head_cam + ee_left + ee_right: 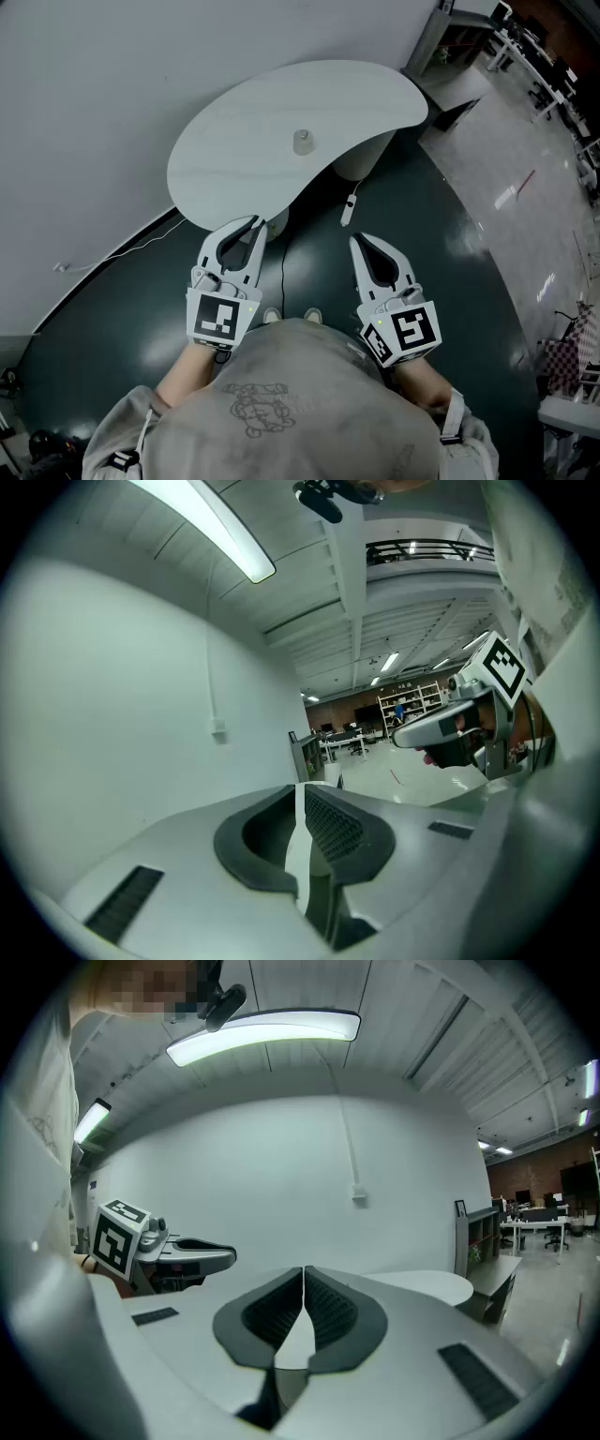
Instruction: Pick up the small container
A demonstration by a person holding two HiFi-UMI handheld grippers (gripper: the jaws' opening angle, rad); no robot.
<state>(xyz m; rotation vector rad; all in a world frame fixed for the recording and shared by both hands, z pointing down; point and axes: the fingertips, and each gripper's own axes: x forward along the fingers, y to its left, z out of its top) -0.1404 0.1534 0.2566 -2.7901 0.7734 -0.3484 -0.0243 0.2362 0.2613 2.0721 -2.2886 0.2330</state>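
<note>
The small container (pixel 303 142), a pale little jar, stands upright near the middle of the white kidney-shaped table (pixel 244 141) in the head view. Both grippers hang close to my body, short of the table's near edge and over the dark floor. My left gripper (pixel 255 223) is shut and holds nothing; its tips point at the table's near rim. To its right, my right gripper (pixel 356 241) is also shut and empty. Neither gripper view shows the container. The left gripper view has the jaws (pixel 300 789) together, and the right gripper view has them (pixel 304 1269) closed, with the table (pixel 427 1285) beyond.
The table stands on a white pedestal (pixel 361 159) against a curved white wall. A small white object (pixel 348 209) lies on the dark floor (pixel 441 244) near the pedestal, and a thin cable (pixel 122 248) runs along the wall's foot. Desks and chairs (pixel 534 56) stand far off at the upper right.
</note>
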